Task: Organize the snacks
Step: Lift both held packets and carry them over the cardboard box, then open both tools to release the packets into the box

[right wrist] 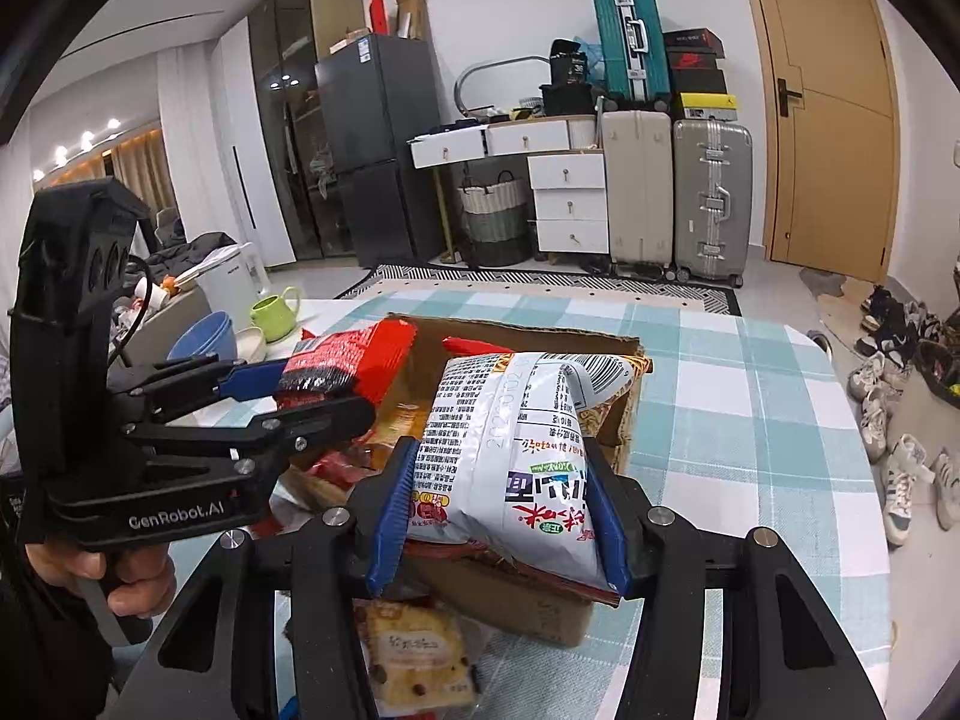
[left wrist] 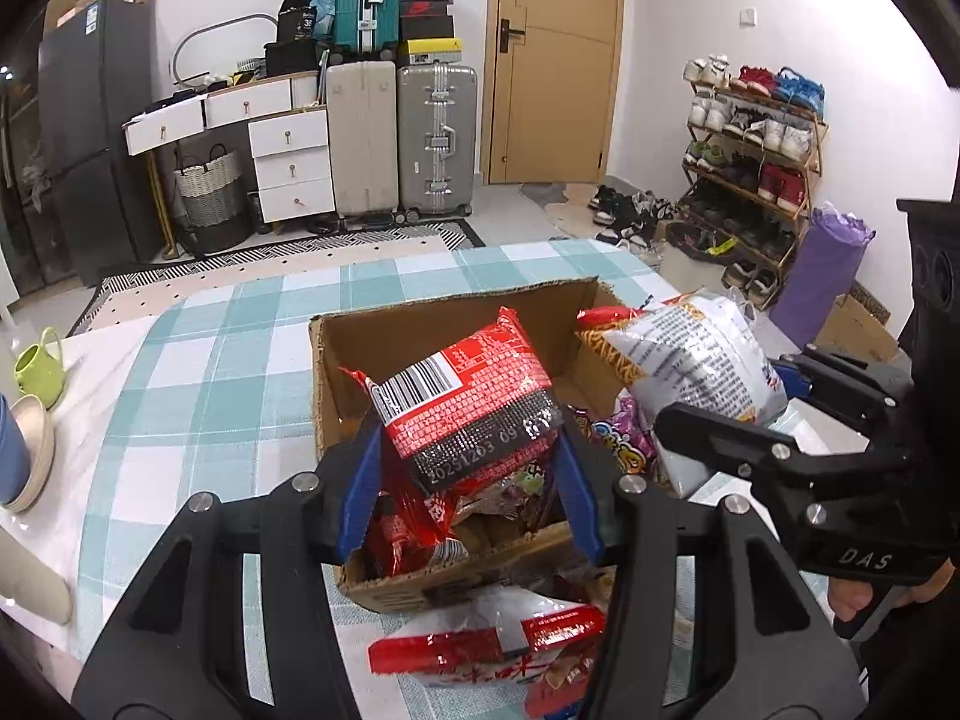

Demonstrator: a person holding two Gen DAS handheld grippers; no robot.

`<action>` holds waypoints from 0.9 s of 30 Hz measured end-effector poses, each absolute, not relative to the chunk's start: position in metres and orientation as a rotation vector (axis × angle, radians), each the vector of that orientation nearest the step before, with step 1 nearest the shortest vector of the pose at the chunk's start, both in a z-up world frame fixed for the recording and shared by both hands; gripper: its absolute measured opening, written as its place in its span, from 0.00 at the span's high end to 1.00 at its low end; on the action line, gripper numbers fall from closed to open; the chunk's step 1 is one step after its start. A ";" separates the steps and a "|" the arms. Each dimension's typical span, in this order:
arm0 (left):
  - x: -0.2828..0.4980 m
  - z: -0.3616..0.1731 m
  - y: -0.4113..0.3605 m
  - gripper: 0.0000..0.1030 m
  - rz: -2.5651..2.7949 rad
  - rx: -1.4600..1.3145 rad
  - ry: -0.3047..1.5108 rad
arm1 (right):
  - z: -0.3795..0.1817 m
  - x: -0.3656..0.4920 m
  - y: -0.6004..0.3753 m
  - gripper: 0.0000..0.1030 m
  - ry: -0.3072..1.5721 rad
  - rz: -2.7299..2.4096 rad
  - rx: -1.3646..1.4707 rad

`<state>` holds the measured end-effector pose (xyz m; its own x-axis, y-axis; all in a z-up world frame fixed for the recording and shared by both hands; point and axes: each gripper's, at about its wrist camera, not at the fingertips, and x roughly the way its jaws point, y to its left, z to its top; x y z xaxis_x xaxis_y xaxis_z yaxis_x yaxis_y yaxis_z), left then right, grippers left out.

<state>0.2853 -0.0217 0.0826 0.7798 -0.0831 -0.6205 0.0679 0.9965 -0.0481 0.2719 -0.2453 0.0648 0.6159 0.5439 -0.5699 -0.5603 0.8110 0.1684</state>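
Bright, sharp, fisheye-warped, dark-cornered views.

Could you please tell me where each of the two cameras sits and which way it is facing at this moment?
Left wrist: sits on the left tongs, looking forward and down at the red packet they grip above the cardboard box; the right tongs and a hand show at right.
Right wrist: sits on the right tongs, looking over the white packet they grip; the left tongs and a hand show at left.
Shared: box, both packets, checked tablecloth, suitcases, door.
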 end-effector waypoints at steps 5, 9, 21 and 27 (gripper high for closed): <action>0.306 0.066 -0.020 0.52 -0.076 -0.056 0.701 | 0.060 0.282 -0.242 0.49 0.656 0.630 -0.036; 0.322 0.052 -0.019 0.52 -0.051 -0.053 0.726 | 0.061 0.289 -0.240 0.49 0.653 0.621 -0.048; 0.342 0.029 -0.007 0.52 -0.044 -0.041 0.753 | 0.059 0.292 -0.229 0.49 0.645 0.624 -0.103; 0.340 0.028 -0.002 0.51 -0.056 -0.070 0.754 | 0.059 0.302 -0.231 0.49 0.659 0.634 -0.080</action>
<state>0.3402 -0.0020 0.0276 0.7276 -0.0763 -0.6817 0.0261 0.9962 -0.0836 0.3016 -0.2309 0.0594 0.6101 0.5241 -0.5942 -0.5731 0.8098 0.1257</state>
